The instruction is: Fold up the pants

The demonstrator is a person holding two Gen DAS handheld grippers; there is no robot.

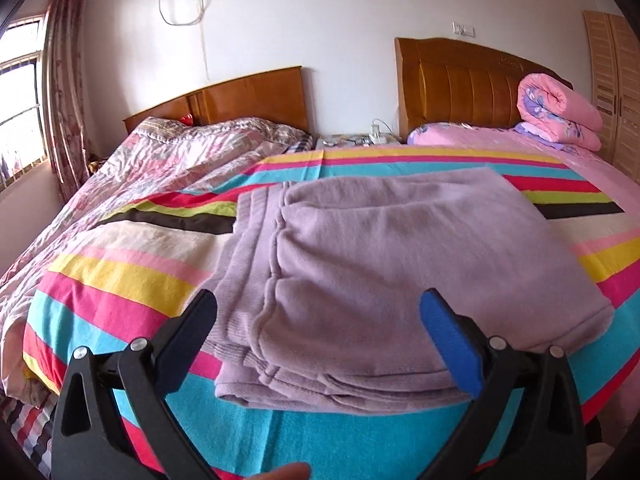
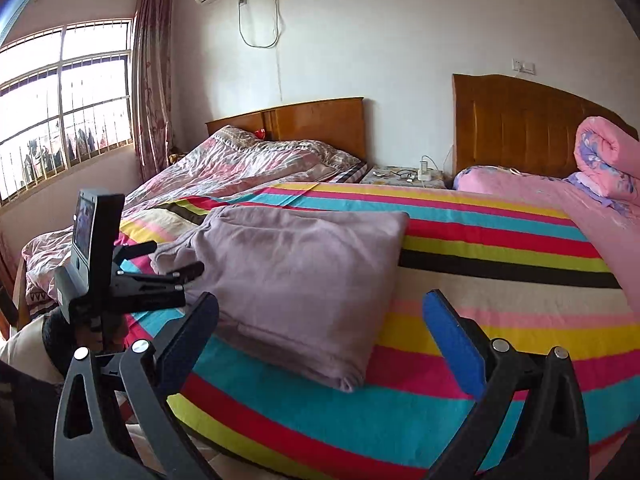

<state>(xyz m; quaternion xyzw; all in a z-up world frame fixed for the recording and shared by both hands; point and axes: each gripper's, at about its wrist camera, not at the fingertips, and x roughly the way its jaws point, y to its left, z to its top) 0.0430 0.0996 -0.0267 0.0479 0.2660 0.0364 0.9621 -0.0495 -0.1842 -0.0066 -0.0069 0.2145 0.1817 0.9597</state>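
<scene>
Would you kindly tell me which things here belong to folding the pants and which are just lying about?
Job:
- purple pants, folded on the striped blanket
- left gripper
- right gripper

Lying about:
- rolled pink quilt
- charger on the bedside table
- curtain

The left gripper [image 1: 318, 312] has its fingers [image 1: 448, 332] spread wide, nothing pressed between them, angled downward near the bed's front edge; a fingertip of the person's hand [image 1: 286, 472] shows at the bottom of the left wrist view; in the right wrist view the same left gripper [image 2: 172, 258] appears from the side at the bed's left corner, fingers apart; the right gripper [image 2: 320, 316] also stands wide open and empty, tilted downward over the bed's front edge.
</scene>
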